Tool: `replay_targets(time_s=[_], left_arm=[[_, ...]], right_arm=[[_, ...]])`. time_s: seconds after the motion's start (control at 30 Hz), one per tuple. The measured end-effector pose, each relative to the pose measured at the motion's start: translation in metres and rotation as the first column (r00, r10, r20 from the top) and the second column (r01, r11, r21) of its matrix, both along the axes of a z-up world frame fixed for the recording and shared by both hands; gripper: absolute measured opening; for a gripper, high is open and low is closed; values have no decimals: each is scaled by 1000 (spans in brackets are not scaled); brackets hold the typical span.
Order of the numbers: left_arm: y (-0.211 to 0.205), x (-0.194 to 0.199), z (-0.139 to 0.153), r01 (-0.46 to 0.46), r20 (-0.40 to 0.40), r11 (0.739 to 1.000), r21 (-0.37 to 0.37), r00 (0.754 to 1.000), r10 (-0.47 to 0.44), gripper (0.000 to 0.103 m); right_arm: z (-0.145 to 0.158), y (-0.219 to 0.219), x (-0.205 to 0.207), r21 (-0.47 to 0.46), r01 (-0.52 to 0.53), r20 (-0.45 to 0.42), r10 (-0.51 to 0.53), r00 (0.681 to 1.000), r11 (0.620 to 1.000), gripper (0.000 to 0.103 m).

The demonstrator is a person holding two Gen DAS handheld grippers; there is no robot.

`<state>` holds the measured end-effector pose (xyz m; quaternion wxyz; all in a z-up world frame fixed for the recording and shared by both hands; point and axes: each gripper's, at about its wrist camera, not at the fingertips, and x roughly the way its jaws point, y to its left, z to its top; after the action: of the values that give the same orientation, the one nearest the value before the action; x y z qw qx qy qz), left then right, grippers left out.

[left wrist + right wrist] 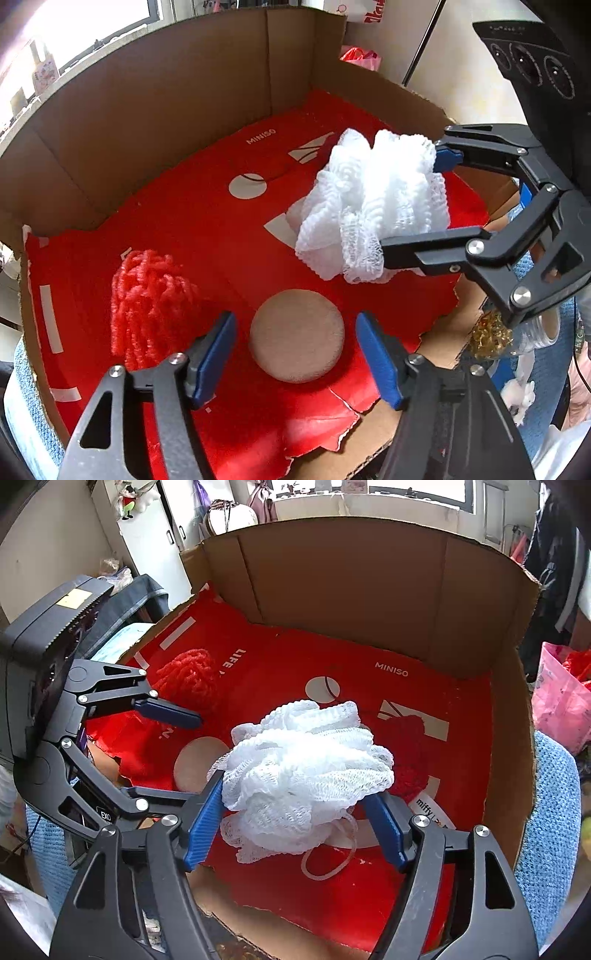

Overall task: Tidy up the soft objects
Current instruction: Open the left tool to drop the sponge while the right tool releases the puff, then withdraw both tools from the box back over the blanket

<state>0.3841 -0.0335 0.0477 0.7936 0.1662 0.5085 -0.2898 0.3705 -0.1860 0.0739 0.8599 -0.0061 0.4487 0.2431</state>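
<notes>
A cardboard box (155, 99) with a red lined floor holds the soft objects. My right gripper (295, 819) is shut on a white mesh bath pouf (306, 764) and holds it above the box floor; it also shows in the left wrist view (373, 199) with the right gripper (413, 199) around it. My left gripper (295, 354) is open and empty, its fingers either side of a round beige sponge (297, 334) lying on the floor. A red yarn pompom (151, 306) sits left of the sponge. A second red yarn ball (410, 738) lies behind the pouf.
The box walls (351, 576) rise at the back and sides. The torn front edge (332, 443) is low. A blue cloth (550, 812) lies under the box. A pink bag (561, 698) stands to the right. A gold scrubber (491, 338) lies outside the box.
</notes>
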Motion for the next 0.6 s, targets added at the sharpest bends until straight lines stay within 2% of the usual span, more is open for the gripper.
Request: replay_targets(time_s=[0.1, 0.33, 0.47, 0.6], left_arm=[[3, -5, 8, -6, 15, 1000, -6, 1000, 6, 76], [12, -19, 28, -40, 60, 999, -36, 997, 42, 82], [17, -32, 44, -61, 82, 996, -65, 994, 66, 88], [23, -48, 58, -87, 104, 991, -98, 990, 97, 91]], right_arm=[[2, 0, -1, -3, 10, 3, -10, 1000, 1000, 75], [9, -6, -4, -5, 39, 6, -39, 999, 999, 76], [17, -10, -7, -9, 59, 16, -59, 998, 998, 81], [30, -15, -14, -5, 79, 39, -78, 996, 997, 81]])
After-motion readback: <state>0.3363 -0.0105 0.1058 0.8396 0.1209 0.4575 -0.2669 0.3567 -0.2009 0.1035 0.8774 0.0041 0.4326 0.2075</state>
